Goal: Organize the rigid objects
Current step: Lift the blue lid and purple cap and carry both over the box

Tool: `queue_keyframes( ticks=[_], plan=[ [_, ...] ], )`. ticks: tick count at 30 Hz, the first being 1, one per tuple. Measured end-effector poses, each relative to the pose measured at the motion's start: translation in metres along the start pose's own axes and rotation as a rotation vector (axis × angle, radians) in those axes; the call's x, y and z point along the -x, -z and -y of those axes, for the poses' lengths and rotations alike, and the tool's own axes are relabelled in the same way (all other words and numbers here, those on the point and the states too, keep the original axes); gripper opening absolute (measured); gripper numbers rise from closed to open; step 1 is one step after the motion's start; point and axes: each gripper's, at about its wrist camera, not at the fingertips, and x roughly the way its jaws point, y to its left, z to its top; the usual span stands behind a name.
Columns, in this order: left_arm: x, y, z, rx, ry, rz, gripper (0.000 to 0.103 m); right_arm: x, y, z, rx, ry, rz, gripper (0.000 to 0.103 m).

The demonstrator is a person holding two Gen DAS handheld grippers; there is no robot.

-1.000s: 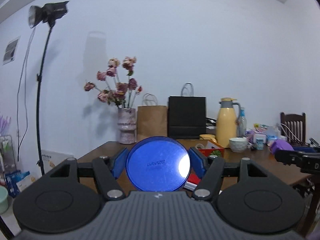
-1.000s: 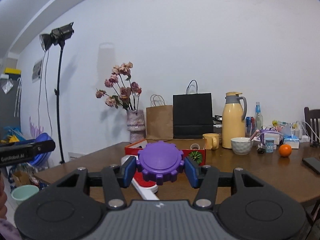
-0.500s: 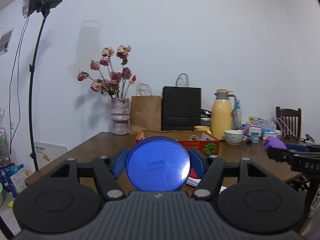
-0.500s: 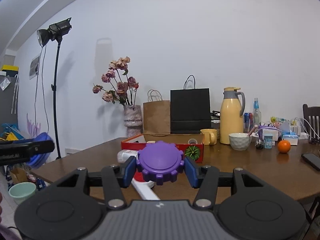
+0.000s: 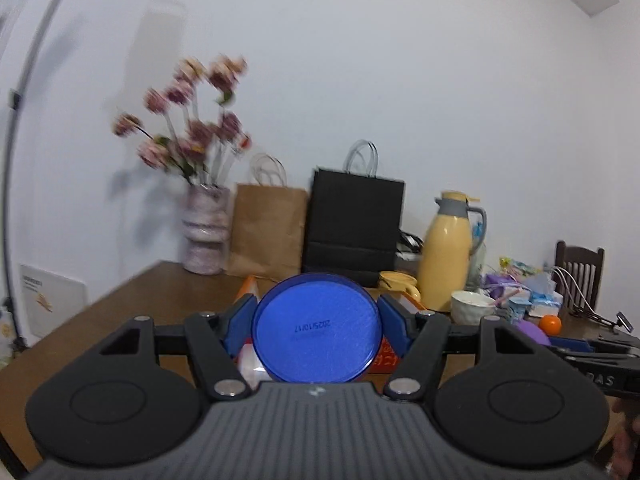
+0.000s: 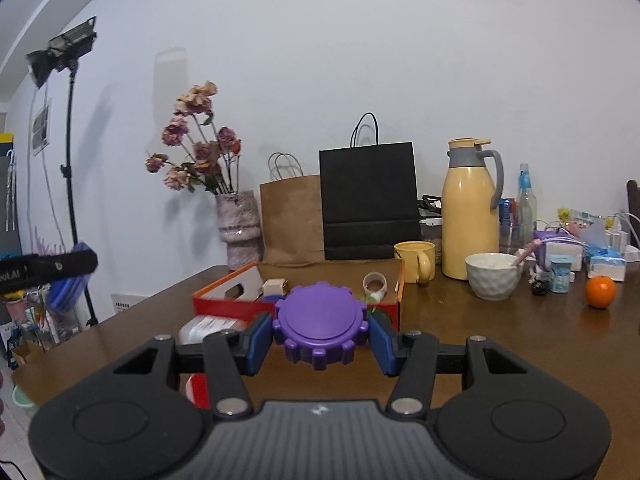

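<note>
The blue disc (image 5: 316, 328) looks like smooth, faintly glossy plastic; the purple toothed cap (image 6: 321, 326) is matt plastic. The table (image 6: 500, 332) is dark polished wood (it carries a soft sheen). Both bags are paper: brown kraft bag (image 6: 292, 220), matt black bag (image 6: 368, 200). The yellow jug (image 6: 470, 216) is satin plastic.

In my left view the flowers (image 5: 188, 120) and vase (image 5: 206, 230) are motion-blurred, and the lamp stand (image 5: 12, 128) is cut off at the top edge. The blue disc (image 5: 317, 328) I hold hides most of the red box (image 5: 385, 354) behind it. In my right view the purple cap (image 6: 321, 326) covers part of that box's contents; small packages (image 6: 560, 268) at far right are too small to read.
</note>
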Motion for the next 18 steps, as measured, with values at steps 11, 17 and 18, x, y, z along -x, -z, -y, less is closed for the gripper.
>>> queue_keyframes(
  ticks=[11, 17, 18],
  plan=[
    [-0.169, -0.056, -0.009, 0.022, 0.104, -0.161, 0.067, -0.186, -0.073, 0.022, -0.009, -0.052, -0.151, 0.052],
    [-0.273, -0.069, -0.018, 0.023, 0.081, -0.371, 0.067, -0.289, -0.097, 0.03, 0.013, -0.049, -0.307, 0.052],
    [-0.291, -0.07, -0.019, 0.017, 0.073, -0.405, 0.067, -0.306, -0.101, 0.031, 0.017, -0.052, -0.348, 0.052]
  ],
)
